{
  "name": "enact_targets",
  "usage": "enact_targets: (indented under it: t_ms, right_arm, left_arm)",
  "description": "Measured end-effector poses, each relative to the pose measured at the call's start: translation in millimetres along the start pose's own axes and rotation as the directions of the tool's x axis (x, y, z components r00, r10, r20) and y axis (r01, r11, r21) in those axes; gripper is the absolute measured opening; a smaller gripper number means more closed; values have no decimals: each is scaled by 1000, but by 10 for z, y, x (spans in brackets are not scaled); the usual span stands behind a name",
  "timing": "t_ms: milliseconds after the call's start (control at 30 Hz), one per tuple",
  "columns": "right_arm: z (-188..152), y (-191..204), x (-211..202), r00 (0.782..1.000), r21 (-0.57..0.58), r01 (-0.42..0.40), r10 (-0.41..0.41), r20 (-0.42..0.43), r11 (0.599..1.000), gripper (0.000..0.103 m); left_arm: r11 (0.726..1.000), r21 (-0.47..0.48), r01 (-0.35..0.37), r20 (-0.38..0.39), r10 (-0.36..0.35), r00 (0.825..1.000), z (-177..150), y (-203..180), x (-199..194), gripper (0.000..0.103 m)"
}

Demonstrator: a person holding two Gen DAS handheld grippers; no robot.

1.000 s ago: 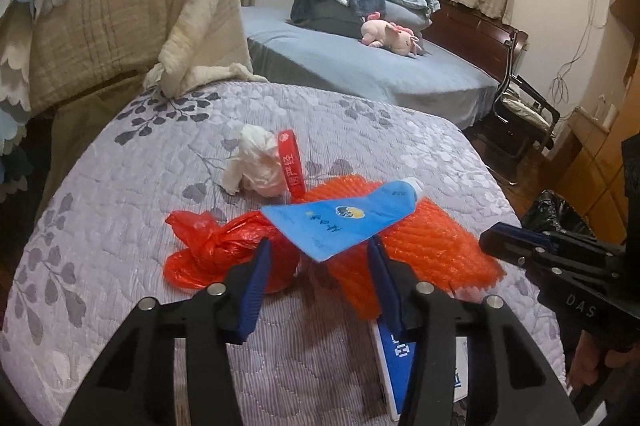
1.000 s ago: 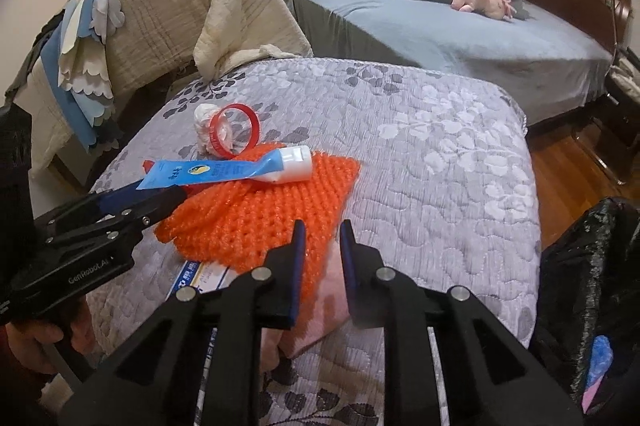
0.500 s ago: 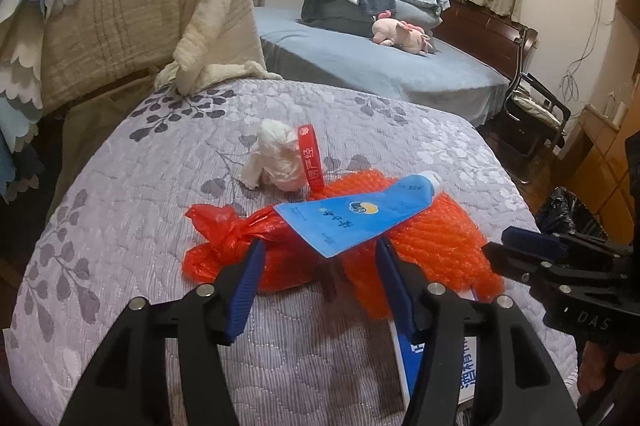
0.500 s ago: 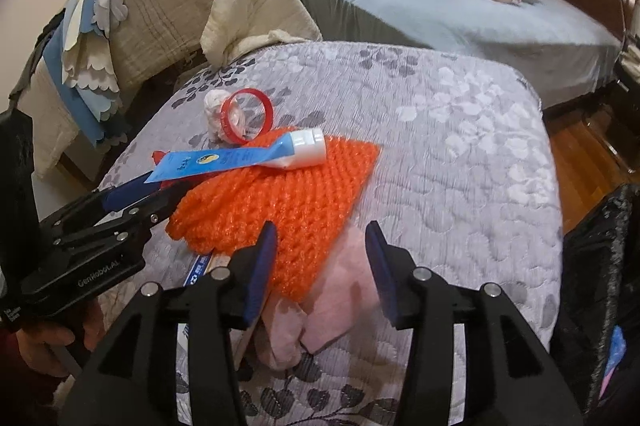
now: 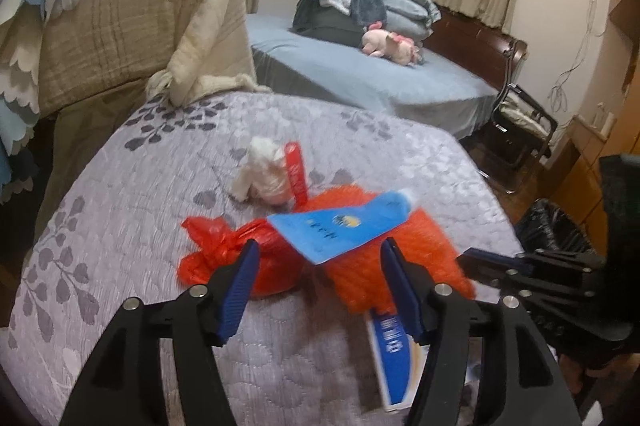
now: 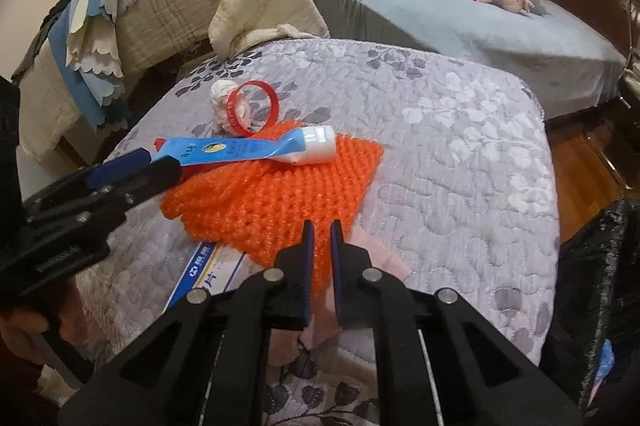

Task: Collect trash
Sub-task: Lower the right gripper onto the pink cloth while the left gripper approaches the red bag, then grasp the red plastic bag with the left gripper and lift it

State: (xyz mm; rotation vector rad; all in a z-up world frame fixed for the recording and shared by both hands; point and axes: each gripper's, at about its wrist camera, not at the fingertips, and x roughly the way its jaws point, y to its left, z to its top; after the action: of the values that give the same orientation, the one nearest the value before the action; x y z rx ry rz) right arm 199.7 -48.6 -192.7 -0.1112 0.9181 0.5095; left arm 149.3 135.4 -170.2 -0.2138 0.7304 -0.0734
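Ahead of our left hand-held gripper (image 5: 316, 266), spread wide: blue tube (image 5: 344, 224) on trash.
We'd center it before squeezing; right hand-held gripper (image 6: 321, 242) is pinched on orange mesh (image 6: 276, 194).

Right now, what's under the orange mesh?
A blue-and-white box and a pink cloth stick out from under the orange mesh at its near edge. How far they reach beneath, and anything else there, is covered.

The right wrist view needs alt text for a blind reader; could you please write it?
The right gripper, jaws nearly shut, reaches over an orange knitted mesh on a grey quilted bed; a blue tube lies on the mesh.
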Motion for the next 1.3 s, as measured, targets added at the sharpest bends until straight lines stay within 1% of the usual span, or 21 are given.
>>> enact_targets:
  t_ms: [67, 200, 300, 367, 400, 467, 500, 533, 567, 633, 800, 833, 867, 933, 967, 1200, 1300]
  right_arm:
    - [8, -5, -24, 1000, -8, 17, -17, 4, 1000, 11]
    - [10, -24, -43, 1000, -10, 25, -25, 8, 1000, 11]
    - [6, -46, -47, 1000, -8, 28, -28, 9, 1000, 11]
    - [5, -52, -43, 1000, -5, 29, -28, 8, 1000, 12]
    - [1, -52, -43, 1000, -6, 29, -29, 7, 1000, 13]
    - [-2, -48, -42, 999, -6, 32, -32, 5, 999, 13]
    - [-2, -48, -46, 1000, -6, 30, -30, 6, 1000, 13]
    - [-2, -46, -52, 1000, -6, 30, -30, 6, 1000, 13]
    - [-4, -45, -47, 999, -7, 33, -33, 6, 999, 13]
    - [-8, -43, -58, 999, -8, 36, -36, 8, 999, 14]
    - [-10, -76, -97, 999, -3, 48, -48, 16, 999, 21]
    - [-8, -84, -105, 999, -2, 50, -50, 18, 999, 22]
    - [-6, -92, -110, 998, 0, 53, -53, 20, 999, 23]
    - [-4, -106, -115, 998, 1, 55, -55, 22, 999, 23]
    - [-1, -108, -114, 998, 2, 55, -55, 23, 998, 23]
    - [9, -116, -103, 998, 2, 55, -55, 21, 998, 23]
    - [16, -116, -102, 998, 0, 57, -57, 23, 998, 23]
  left_arm:
    - [1000, -5, 7, -6, -7, 1000, 34, -15, 21, 62]
    - [999, -40, 24, -24, -25, 999, 73, 18, 129, 62]
    - [997, -65, 37, -48, -40, 998, 82, 63, 208, 59]
    - [996, -74, 40, -58, -44, 997, 80, 83, 250, 47]
    - [997, -71, 41, -61, -45, 997, 83, 82, 270, 45]
    - [997, -60, 44, -66, -48, 997, 81, 64, 297, 36]
    - [998, -52, 44, -70, -47, 996, 83, 52, 310, 30]
    - [998, -45, 44, -75, -47, 996, 80, 44, 319, 21]
    - [998, -42, 45, -78, -48, 996, 76, 35, 328, 19]
    - [998, -42, 46, -77, -50, 996, 68, 21, 333, 16]
    - [997, -61, 56, -83, -61, 995, 75, 41, 302, 17]
    - [996, -71, 60, -81, -66, 995, 81, 54, 291, 21]
    - [995, -84, 62, -77, -69, 995, 87, 68, 271, 32]
    - [994, -90, 59, -66, -65, 996, 96, 80, 239, 43]
    - [995, -88, 55, -63, -61, 996, 108, 80, 230, 47]
    - [994, -97, 48, -66, -54, 996, 221, 84, 290, 49]
    - [995, -89, 37, -64, -43, 997, 243, 81, 266, 56]
